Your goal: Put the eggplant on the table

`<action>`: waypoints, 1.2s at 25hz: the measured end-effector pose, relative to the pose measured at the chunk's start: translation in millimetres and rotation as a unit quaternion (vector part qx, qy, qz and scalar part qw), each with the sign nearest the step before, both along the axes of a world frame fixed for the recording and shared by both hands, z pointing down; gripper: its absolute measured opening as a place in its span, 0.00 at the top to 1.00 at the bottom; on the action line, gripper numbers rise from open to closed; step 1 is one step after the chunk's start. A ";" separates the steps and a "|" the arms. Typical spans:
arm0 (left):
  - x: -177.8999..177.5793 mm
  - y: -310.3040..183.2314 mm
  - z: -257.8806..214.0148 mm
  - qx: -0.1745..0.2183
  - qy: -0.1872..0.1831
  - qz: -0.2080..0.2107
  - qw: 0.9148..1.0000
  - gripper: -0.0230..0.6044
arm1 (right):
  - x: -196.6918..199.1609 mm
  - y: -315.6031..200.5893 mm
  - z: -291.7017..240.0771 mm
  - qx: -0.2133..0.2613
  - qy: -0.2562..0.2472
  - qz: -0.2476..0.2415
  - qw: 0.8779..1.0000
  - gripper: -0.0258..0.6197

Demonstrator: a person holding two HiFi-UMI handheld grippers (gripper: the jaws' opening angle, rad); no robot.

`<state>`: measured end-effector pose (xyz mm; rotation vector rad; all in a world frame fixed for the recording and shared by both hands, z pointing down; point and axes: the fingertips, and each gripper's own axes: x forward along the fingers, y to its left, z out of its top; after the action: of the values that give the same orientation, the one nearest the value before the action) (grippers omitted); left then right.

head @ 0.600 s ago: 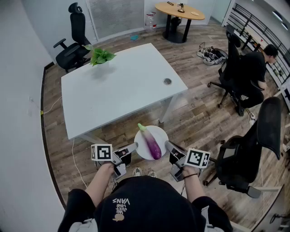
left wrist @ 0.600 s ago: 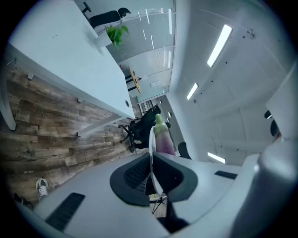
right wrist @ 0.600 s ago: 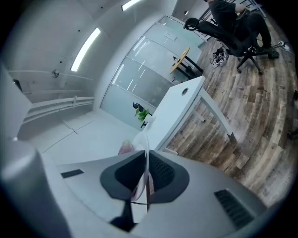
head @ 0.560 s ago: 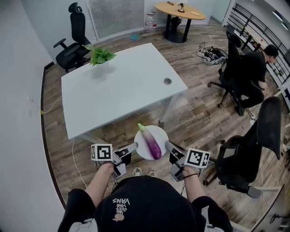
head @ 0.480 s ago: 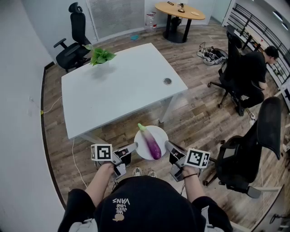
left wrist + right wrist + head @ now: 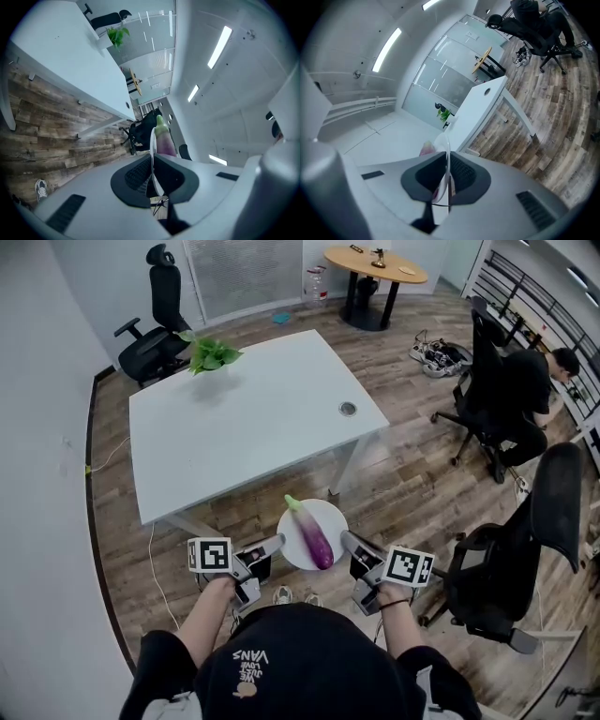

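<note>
wood-floor office, white table [image 6: 244, 418] ahead; left gripper [image 6: 278, 542], right gripper [image 6: 345, 540] jaws pinching plate [image 6: 336, 515] carrying eggplant [image 6: 312, 535].

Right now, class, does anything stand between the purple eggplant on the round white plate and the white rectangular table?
Nothing visible does. The purple eggplant lies on the round white plate, its rim clamped by the left gripper and right gripper. Only wooden floor separates it from the white rectangular table.

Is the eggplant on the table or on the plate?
On the plate. The eggplant lies on it, and the left gripper and right gripper pinch its rim above the floor, short of the table.
</note>
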<state>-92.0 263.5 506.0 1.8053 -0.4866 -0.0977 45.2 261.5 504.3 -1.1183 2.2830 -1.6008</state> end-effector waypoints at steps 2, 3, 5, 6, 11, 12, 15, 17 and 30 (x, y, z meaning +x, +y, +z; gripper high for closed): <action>0.1 -0.3 -0.2 0.001 -0.001 -0.001 1.000 0.92 | 1.3 0.3 1.2 -0.003 0.005 0.001 1.000 0.91; 0.1 -0.5 -0.1 0.001 -0.001 -0.001 1.000 0.92 | 0.9 0.0 0.9 -0.002 0.003 0.001 1.000 0.91; 0.2 -0.7 0.2 0.001 0.000 -0.003 1.000 0.92 | 0.0 -0.7 -0.1 -0.001 -0.002 -0.001 1.000 0.91; 0.3 -0.7 0.6 0.001 0.000 -0.003 1.000 0.92 | 0.2 -1.1 0.2 -0.002 -0.001 -0.001 1.000 0.91; 9.4 0.5 3.9 0.000 0.000 -0.012 1.000 0.92 | 9.7 -2.7 2.6 -0.002 0.001 -0.012 1.000 0.91; 12.8 1.8 4.7 0.000 0.000 -0.015 1.000 0.92 | 12.6 -2.2 3.3 -0.002 -0.001 -0.015 1.000 0.91; 18.2 1.6 7.4 -0.001 0.001 -0.022 1.000 0.92 | 18.0 -3.9 6.9 -0.005 0.000 -0.025 1.000 0.91; 19.8 -0.9 8.5 -0.001 0.001 -0.022 1.000 0.92 | 19.1 -6.9 8.5 -0.007 0.003 -0.031 0.999 0.91; 11.2 -70.8 6.4 0.009 -0.001 0.001 1.000 0.92 | 12.2 -71.1 12.1 -0.006 0.016 -0.002 1.000 0.91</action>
<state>-80.8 192.6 512.4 1.8245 -0.4859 -0.0987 57.3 190.4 516.4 -1.1515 2.3004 -1.6117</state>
